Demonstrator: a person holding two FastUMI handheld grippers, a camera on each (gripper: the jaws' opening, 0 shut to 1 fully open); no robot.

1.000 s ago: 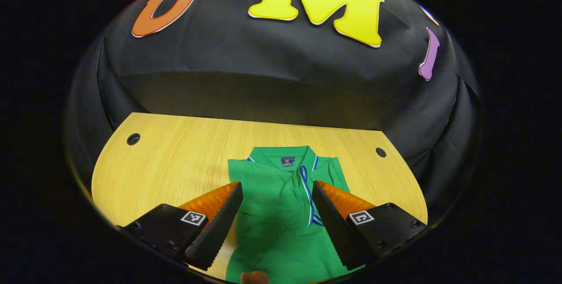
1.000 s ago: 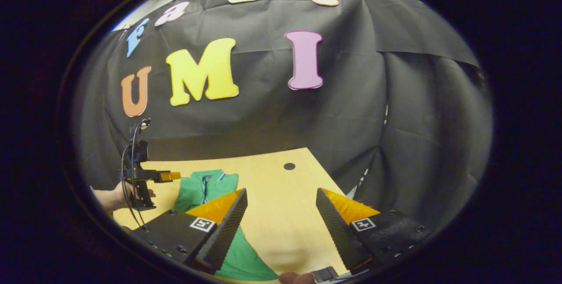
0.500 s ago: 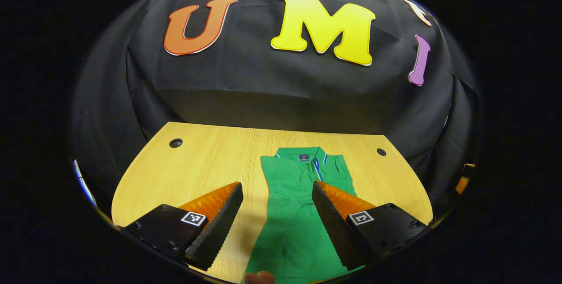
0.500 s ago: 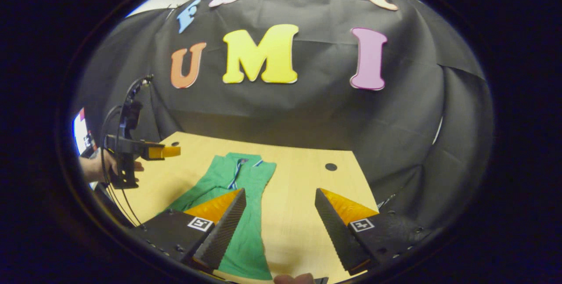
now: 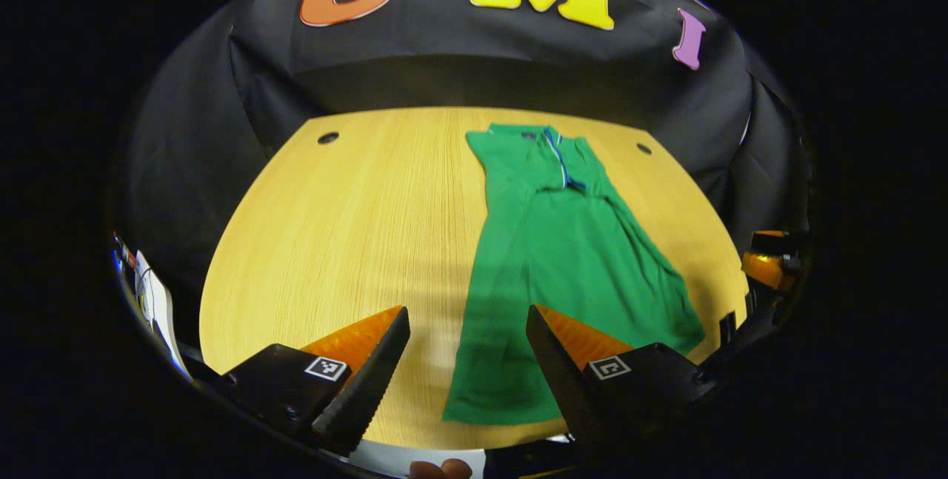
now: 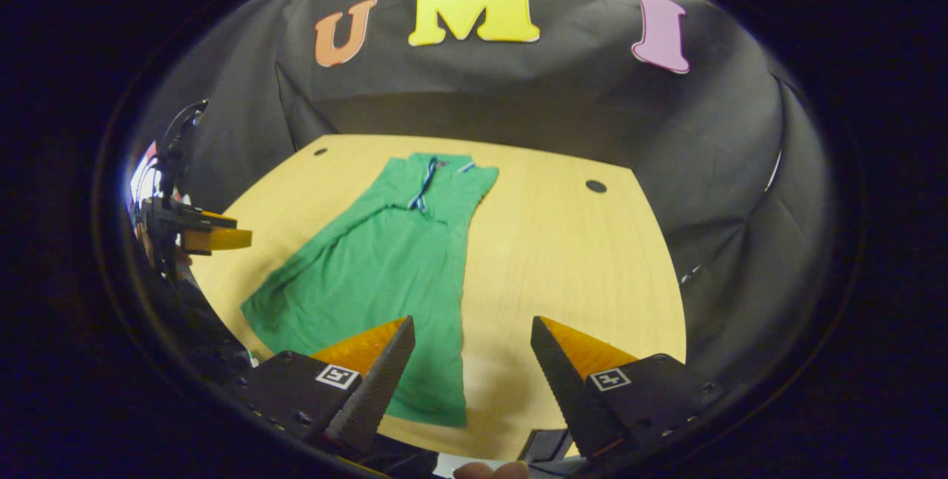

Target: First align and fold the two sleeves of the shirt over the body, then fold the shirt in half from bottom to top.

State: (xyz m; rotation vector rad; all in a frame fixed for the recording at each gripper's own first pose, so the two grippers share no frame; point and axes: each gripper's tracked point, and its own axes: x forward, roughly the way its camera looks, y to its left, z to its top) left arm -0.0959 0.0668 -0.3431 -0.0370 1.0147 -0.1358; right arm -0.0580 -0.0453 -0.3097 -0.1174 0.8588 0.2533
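Green, the shirt lies flat as a long narrow strip on the wooden table, collar at the far end and hem at the near edge (both sleeves look already folded in over the body). The left gripper hangs above the near edge, jaws wide and empty, the hem's left corner between its fingers. The right gripper hovers likewise, jaws wide with nothing in them, over the hem's right corner.
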